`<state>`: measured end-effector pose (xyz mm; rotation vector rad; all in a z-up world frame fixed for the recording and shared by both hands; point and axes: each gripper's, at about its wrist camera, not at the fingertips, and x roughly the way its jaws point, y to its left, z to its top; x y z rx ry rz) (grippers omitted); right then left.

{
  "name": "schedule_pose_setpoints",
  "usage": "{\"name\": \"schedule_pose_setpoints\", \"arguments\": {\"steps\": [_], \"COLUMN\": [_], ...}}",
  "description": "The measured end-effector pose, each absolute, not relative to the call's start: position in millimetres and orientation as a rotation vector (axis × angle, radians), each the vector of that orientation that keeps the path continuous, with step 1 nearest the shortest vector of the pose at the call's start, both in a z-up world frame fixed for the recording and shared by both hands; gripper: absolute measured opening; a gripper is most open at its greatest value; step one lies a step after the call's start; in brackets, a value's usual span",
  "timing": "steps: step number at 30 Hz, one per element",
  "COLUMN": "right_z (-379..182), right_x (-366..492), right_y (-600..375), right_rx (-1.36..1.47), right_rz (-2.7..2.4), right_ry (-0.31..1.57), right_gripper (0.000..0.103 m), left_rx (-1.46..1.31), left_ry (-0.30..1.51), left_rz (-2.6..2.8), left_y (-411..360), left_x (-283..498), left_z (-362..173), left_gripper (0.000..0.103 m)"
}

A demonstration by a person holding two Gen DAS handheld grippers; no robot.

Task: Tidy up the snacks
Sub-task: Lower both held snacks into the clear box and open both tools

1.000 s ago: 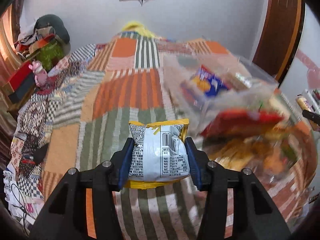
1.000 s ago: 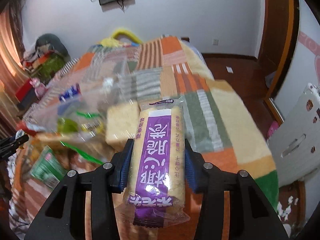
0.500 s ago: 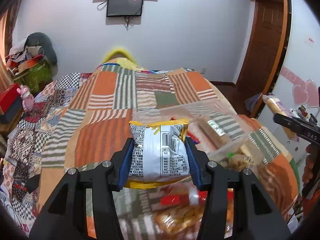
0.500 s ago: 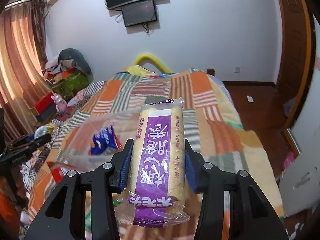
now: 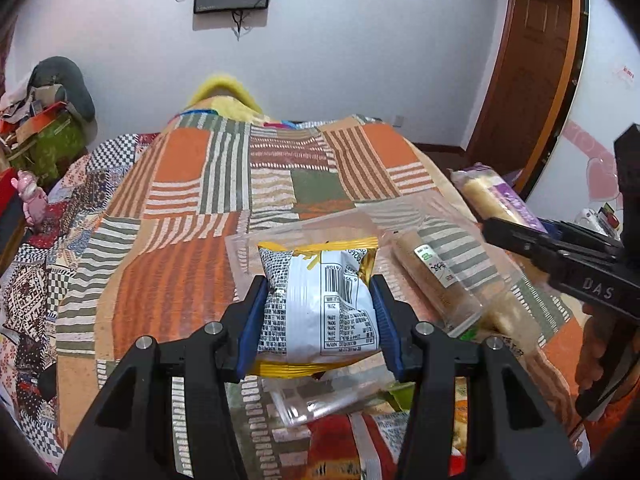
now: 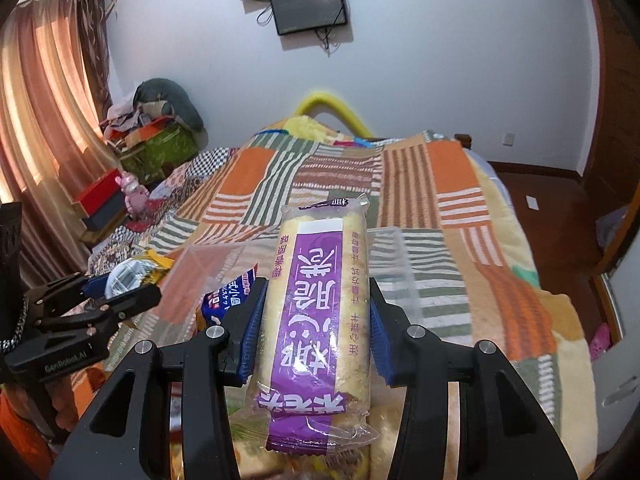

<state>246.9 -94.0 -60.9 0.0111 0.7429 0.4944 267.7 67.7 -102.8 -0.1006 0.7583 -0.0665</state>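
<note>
On a bed (image 5: 180,216) spread with a patchwork blanket, two hand-held tongs hover over a clear plastic bin (image 5: 400,220) of snacks. At 9 o'clock in the left wrist view, a pink toy (image 5: 30,200) stands by the bed's edge, with a heap of clothes and boxes behind it at 10 o'clock. At centre, the left tongs (image 5: 320,304) are clenched on a small white-and-yellow packet (image 5: 320,300), barcode and fine print facing the camera, held just above the bin's near wall. Inside the bin lies a wrapped bar (image 5: 436,276) with a green-marked label. At 3 o'clock, the right tongs (image 5: 516,228), their body marked "DAS", come in from the side.

In the right wrist view, curtains (image 6: 44,120) hang at 9 o'clock; below them the left tongs' body reads "GenRobot.AI". A blue packet (image 6: 228,296) shows at 8 o'clock inside the bin. At centre, the right tongs grasp a long cake roll (image 6: 316,312) in clear wrap with a purple band of white Chinese characters, above the bin. A wall screen (image 6: 308,6) hangs at 12 o'clock; a wooden door (image 6: 616,120) stands at 3 o'clock.
</note>
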Motion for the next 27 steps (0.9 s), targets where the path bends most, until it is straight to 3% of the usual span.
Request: {"name": "schedule_pose_setpoints", "arguments": {"steps": [16, 27], "right_z": [-99, -78], "right_x": [271, 257], "right_y": [-66, -76], "right_rx": [-0.056, -0.054], "right_rz": [0.546, 0.551], "right_ry": [0.912, 0.867], "right_gripper": [0.043, 0.046], "left_rx": [-0.078, -0.093], "left_ry": [0.852, 0.807], "left_rz": [-0.082, -0.064], "left_y": [69, 72], "left_x": [291, 268], "left_z": [-126, -103], "left_gripper": [0.052, 0.060]}}
